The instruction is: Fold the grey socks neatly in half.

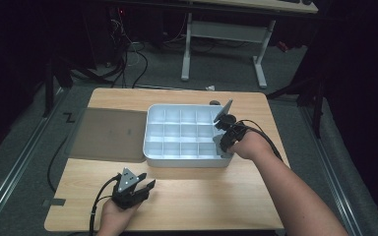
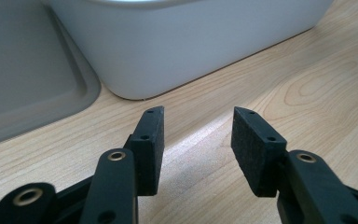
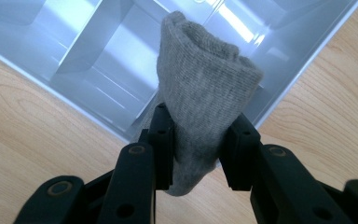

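Observation:
A rolled grey sock (image 3: pixel 205 88) stands upright between the jaws of my right gripper (image 3: pixel 200 126), which is shut on it. That gripper (image 1: pixel 221 142) hovers over the near right corner of a white divided box (image 1: pixel 187 162), whose compartments (image 3: pixel 88 60) lie just beyond the sock. My left gripper (image 1: pixel 145 184) rests low over the wooden table (image 1: pixel 202 196) near its front edge. Its jaws (image 2: pixel 196 135) stand open with nothing between them, and they point at the box's outer wall (image 2: pixel 182 42).
A flat grey lid (image 1: pixel 110 133) lies on the table against the box's left side, its corner (image 2: pixel 23 79) just ahead of the left gripper. A small dark object (image 1: pixel 215 103) sits behind the box. Beyond the table are floor cables (image 1: pixel 128 59) and a desk frame (image 1: pixel 226 44).

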`<state>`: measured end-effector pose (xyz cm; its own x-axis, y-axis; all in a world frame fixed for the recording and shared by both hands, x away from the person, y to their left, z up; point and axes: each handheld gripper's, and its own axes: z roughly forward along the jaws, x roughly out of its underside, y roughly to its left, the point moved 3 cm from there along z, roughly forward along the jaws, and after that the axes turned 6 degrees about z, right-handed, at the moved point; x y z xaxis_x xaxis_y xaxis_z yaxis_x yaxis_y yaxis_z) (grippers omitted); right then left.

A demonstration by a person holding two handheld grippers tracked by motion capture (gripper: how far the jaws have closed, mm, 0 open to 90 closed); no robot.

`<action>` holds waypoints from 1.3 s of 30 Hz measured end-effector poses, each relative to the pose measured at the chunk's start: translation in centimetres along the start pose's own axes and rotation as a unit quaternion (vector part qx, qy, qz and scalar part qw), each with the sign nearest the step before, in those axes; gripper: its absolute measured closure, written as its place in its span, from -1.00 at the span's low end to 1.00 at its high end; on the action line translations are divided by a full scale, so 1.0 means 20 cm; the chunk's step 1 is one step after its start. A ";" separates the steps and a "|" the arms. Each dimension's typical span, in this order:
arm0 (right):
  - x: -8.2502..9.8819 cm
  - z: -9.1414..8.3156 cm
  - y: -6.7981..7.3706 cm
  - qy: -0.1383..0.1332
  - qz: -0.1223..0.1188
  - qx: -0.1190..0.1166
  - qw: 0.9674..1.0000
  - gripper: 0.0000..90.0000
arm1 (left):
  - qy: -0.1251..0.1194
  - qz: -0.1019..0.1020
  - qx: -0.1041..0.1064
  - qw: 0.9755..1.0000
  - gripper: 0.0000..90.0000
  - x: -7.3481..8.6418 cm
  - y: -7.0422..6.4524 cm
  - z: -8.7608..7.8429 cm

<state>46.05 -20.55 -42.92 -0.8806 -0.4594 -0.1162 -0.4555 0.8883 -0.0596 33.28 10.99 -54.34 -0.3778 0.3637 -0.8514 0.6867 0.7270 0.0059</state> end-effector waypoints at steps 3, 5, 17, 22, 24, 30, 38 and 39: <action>-0.01 0.02 -0.01 0.008 0.000 -0.001 1.000 0.54 | -0.001 0.000 0.000 1.000 0.23 0.00 0.00 0.00; -0.02 0.03 -0.02 0.015 0.005 0.002 1.000 0.54 | -0.001 0.000 0.001 1.000 0.23 0.00 0.00 0.00; -0.06 0.16 0.01 0.059 0.022 0.028 0.998 0.56 | -0.003 -0.003 0.000 1.000 0.23 0.00 0.00 0.00; -0.07 0.24 0.03 0.079 0.006 0.034 0.996 0.57 | -0.003 -0.003 0.000 1.000 0.23 0.00 0.00 0.00; -0.08 0.26 0.02 0.080 0.011 0.032 0.996 0.56 | -0.003 -0.004 0.000 1.000 0.23 0.00 0.01 0.00; -0.07 0.26 0.01 0.075 0.015 0.024 0.997 0.50 | -0.003 -0.005 0.002 1.000 0.23 0.00 0.01 0.00; -0.05 0.23 0.01 0.064 0.015 0.015 0.998 0.35 | -0.004 -0.005 0.004 1.000 0.23 0.00 0.00 0.00; -0.05 0.23 0.01 0.062 0.011 0.014 0.998 0.35 | -0.004 -0.006 0.004 1.000 0.23 0.00 0.00 0.00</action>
<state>47.44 -19.95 -47.38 -0.9009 -0.4340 0.0049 -0.4328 0.8974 -0.0856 33.35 10.96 -54.33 -0.3806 0.3511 -0.8555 0.6873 0.7264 -0.0076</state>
